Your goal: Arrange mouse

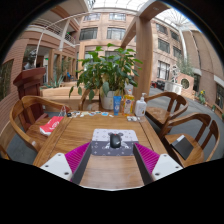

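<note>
Two pink pads show on the fingers [78, 157] of the hand-held gripper [112, 160], which is spread wide and holds nothing. Between and just ahead of the fingers lies a flat grey mouse mat [113, 146] on the smooth wooden table [80, 130]. On the mat sits the small, dark, rounded mouse [115, 140]. Beyond it lies a patterned paper [106, 133]. A red book [51, 125] rests at the left side. At the far end stand a blue cup [117, 104], a clear bottle [141, 106] and a leafy green plant [105, 72]. Curved wooden chairs [190, 135] stand around the table.
</note>
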